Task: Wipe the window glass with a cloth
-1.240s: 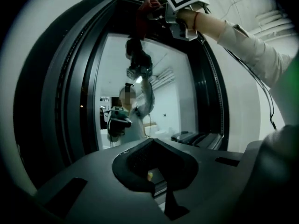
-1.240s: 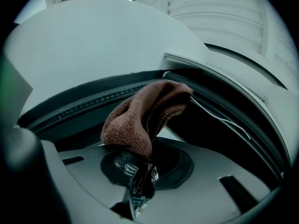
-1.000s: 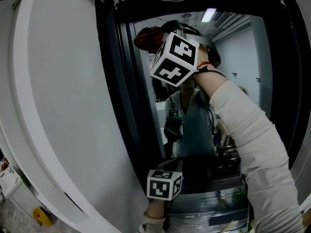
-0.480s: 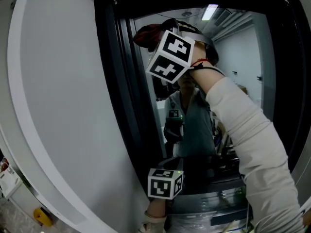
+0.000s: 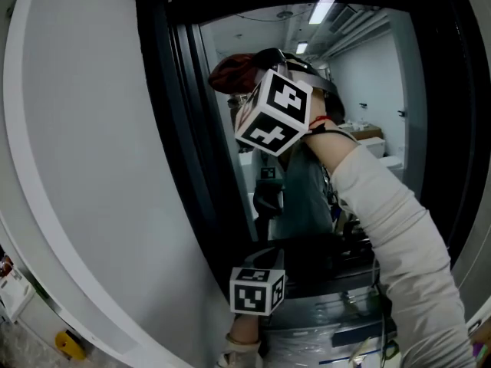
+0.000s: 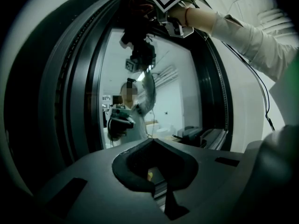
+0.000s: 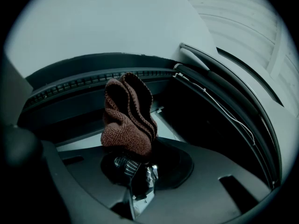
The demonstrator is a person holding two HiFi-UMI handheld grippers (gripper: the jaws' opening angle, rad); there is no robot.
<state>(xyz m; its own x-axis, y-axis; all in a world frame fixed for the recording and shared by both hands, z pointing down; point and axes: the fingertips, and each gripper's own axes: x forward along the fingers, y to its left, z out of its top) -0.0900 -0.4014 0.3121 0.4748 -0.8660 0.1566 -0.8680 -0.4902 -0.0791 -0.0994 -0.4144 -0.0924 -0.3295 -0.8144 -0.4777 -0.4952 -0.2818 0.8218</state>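
One arm [image 5: 383,221] reaches overhead, right claw [image 7: 134,171] clamping the cloth [image 7: 128,120].

Off-white sleeve [image 5: 383,228], red wrist cord [image 5: 321,120] — marker cubes [image 5: 275,113] on grey left claw [image 6: 161,192] and right claw [image 7: 135,171].

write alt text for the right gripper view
The right gripper is shut on a bunched brown cloth, held up near the curved dark window frame. A white wall fills the space above.
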